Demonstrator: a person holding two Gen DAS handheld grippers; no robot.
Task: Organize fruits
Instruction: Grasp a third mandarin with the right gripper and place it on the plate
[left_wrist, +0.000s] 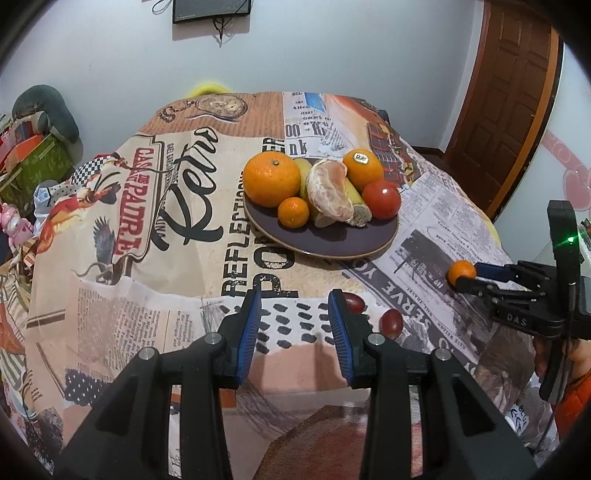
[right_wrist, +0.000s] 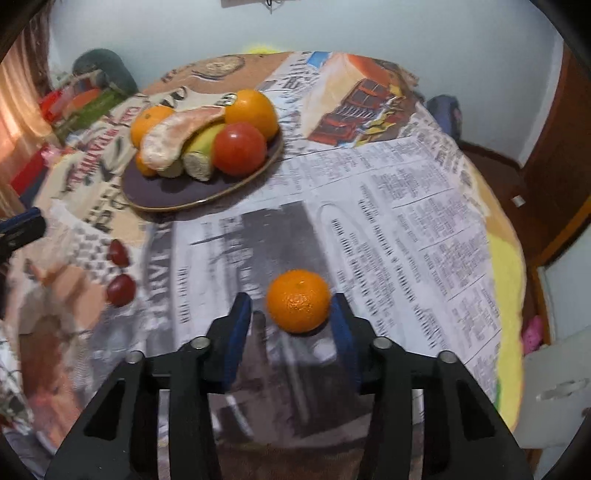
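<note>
A dark plate (left_wrist: 332, 240) (right_wrist: 162, 192) on the table holds two large oranges (left_wrist: 271, 179), a small mandarin (left_wrist: 293, 211), a peeled citrus (left_wrist: 327, 195), bananas and a red tomato (left_wrist: 381, 199) (right_wrist: 240, 148). A loose mandarin (right_wrist: 298, 301) (left_wrist: 461, 272) lies on the cloth between the fingers of my open right gripper (right_wrist: 291, 314) (left_wrist: 466, 276), near the right finger. Two dark red grapes (right_wrist: 120, 290) (left_wrist: 390, 322) lie on the cloth left of it. My left gripper (left_wrist: 295, 314) is open and empty, in front of the plate.
The round table wears a printed newspaper-style cloth (left_wrist: 147, 240). Boxes and cushions (left_wrist: 33, 147) sit beyond its left edge. A wooden door (left_wrist: 509, 92) stands at the right. A white surface (right_wrist: 554, 387) lies past the table's right edge.
</note>
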